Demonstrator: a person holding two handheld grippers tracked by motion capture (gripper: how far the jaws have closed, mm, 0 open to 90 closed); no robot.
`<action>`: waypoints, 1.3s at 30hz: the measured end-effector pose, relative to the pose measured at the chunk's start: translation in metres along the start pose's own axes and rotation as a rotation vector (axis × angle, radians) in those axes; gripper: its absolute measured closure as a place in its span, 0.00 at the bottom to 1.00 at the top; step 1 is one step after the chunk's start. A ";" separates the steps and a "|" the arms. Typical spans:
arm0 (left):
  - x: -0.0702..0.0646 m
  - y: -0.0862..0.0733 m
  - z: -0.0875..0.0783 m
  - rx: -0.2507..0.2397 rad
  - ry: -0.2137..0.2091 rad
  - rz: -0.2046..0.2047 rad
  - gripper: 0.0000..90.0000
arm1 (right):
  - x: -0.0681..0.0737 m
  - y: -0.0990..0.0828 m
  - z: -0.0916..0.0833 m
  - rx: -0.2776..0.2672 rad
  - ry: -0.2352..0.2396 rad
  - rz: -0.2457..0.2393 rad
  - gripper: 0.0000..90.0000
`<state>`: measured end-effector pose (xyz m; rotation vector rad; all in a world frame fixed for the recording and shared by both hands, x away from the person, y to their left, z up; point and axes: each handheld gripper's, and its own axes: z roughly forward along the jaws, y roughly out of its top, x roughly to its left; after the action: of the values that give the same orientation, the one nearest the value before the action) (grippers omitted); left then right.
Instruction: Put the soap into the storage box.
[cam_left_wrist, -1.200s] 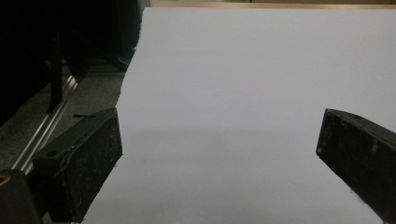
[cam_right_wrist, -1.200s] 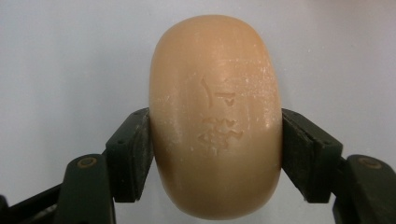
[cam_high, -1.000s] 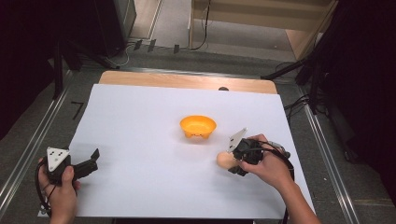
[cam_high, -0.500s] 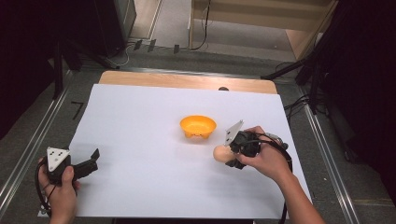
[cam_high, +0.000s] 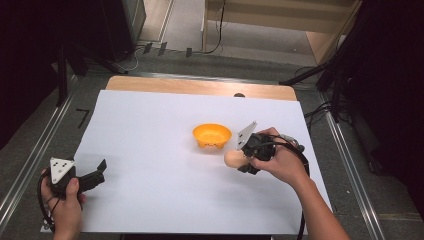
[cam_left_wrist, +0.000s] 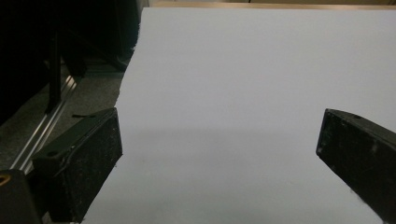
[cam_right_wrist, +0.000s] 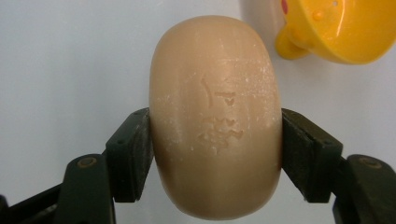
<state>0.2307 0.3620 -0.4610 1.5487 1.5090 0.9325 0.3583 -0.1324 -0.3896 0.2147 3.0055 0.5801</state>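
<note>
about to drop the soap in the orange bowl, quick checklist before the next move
1. Soap clamped between both right gripper fingers: ok.
2. Orange bowl upright on the white sheet: ok.
3. Bowl empty: ok, as far as the high view shows.
4. Soap above the bowl: not ok, it is beside it.
5. Left gripper open, holding nothing, far from the bowl: ok.
</note>
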 end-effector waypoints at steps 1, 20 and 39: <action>0.000 0.000 0.000 0.000 0.000 0.000 0.01 | -0.001 0.001 0.000 0.000 -0.002 -0.003 0.37; 0.001 0.000 0.000 0.000 -0.006 -0.005 0.01 | -0.020 0.025 -0.004 -0.008 -0.007 -0.039 0.37; 0.002 0.000 0.000 -0.002 -0.010 -0.018 0.01 | -0.036 0.047 -0.007 -0.005 -0.008 -0.073 0.37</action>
<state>0.2305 0.3639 -0.4608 1.5338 1.5120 0.9140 0.3986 -0.0967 -0.3641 0.1064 2.9890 0.5783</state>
